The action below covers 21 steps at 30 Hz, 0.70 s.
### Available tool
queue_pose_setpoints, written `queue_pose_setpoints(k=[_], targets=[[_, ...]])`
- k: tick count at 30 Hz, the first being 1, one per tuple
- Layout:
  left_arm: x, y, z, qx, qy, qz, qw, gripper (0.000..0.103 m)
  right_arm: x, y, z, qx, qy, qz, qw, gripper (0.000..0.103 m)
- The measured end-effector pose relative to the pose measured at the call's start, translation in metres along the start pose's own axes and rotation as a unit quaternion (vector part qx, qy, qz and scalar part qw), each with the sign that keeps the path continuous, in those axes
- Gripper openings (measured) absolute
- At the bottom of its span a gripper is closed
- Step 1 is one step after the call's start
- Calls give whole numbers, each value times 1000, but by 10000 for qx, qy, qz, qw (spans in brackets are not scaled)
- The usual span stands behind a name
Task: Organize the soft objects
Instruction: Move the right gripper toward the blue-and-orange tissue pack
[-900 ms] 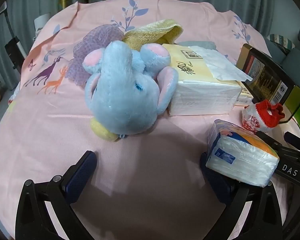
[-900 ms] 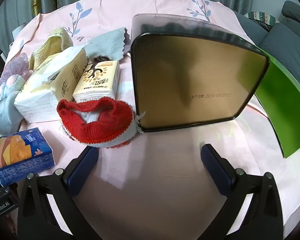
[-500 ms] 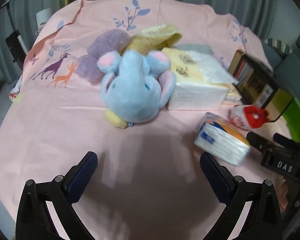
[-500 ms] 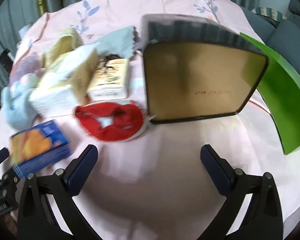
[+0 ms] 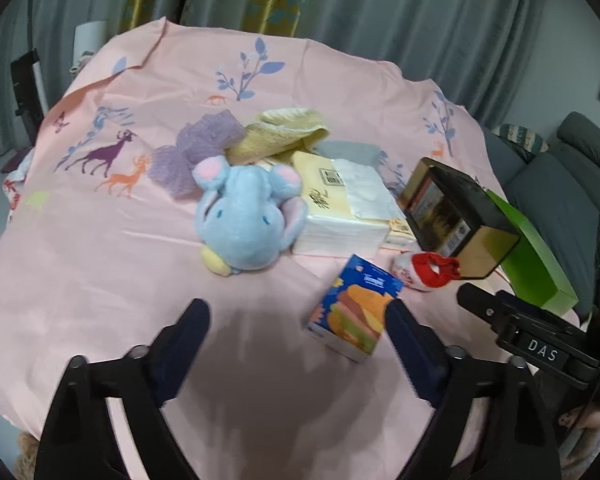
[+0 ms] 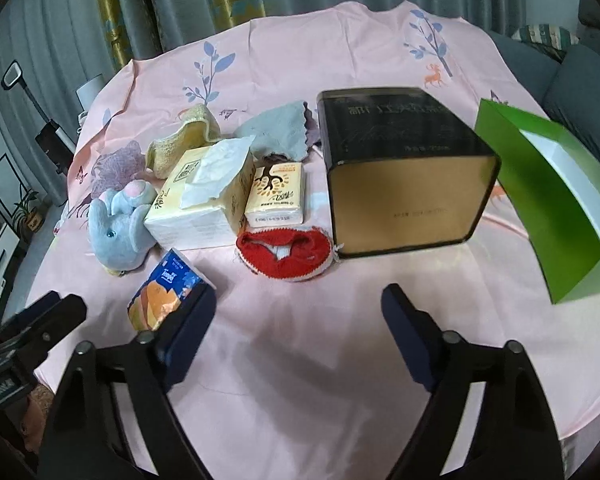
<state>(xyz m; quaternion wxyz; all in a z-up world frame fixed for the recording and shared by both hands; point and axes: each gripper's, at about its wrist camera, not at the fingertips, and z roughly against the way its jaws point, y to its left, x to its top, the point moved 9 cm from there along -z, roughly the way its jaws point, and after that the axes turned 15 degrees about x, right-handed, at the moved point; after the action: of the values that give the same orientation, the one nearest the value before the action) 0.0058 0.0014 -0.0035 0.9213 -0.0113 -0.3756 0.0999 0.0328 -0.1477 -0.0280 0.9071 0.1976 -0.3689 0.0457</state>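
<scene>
A blue plush elephant [image 5: 244, 220] lies mid-table beside a yellow tissue pack [image 5: 340, 208]. A blue-orange tissue packet [image 5: 354, 306] lies in front, just ahead of my left gripper's right finger. A red knitted pouch [image 5: 428, 270], a yellow towel [image 5: 284, 136] and a purple mesh puff [image 5: 196, 152] lie around them. My left gripper [image 5: 298, 320] is open and empty above the cloth. My right gripper [image 6: 298, 308] is open and empty, with the blue-orange packet [image 6: 164, 292] by its left finger and the red pouch [image 6: 288, 254] ahead.
A black and gold tin [image 6: 404, 176] stands at the right, a green open box [image 6: 552, 200] beyond it. A small yellow tissue pack [image 6: 276, 194] and a grey cloth [image 6: 276, 132] lie behind the pouch. The pink tablecloth [image 5: 100, 260] covers the round table. A sofa [image 5: 560, 184] stands at the right.
Both grippers have pulled back and risen, so more of the table shows. The blue-orange packet now lies free on the cloth in front of the left gripper.
</scene>
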Motion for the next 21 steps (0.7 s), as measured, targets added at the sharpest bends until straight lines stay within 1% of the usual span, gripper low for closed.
queue_pose_setpoints(k=[3, 4, 5, 8, 13, 16, 19, 21], targets=[[-3, -4, 0, -86, 24, -48, 9999, 77, -2, -1, -1, 91, 35, -2, 10000, 79], [-4, -6, 0, -85, 41, -60, 9999, 72, -3, 0, -1, 61, 37, 42, 10000, 79], [-4, -7, 0, -81, 63, -58, 9999, 69, -3, 0, 0, 44, 21, 73, 10000, 79], [-6, -10, -2, -96, 105, -58, 9999, 67, -4, 0, -1, -6, 16, 65, 10000, 79], [-7, -13, -1, -106, 141, -89, 9998, 67, -6, 0, -1, -72, 6, 90, 9999, 79], [-7, -11, -1, 16, 107, -132, 9999, 67, -7, 0, -1, -109, -12, 90, 9999, 79], [-8, -10, -3, -7, 164, -129, 9998, 61, -7, 1, 0, -207, -9, 146, 9997, 77], [-8, -9, -5, -49, 224, -92, 9997, 61, -6, 1, 0, -280, -14, 194, 9994, 75]])
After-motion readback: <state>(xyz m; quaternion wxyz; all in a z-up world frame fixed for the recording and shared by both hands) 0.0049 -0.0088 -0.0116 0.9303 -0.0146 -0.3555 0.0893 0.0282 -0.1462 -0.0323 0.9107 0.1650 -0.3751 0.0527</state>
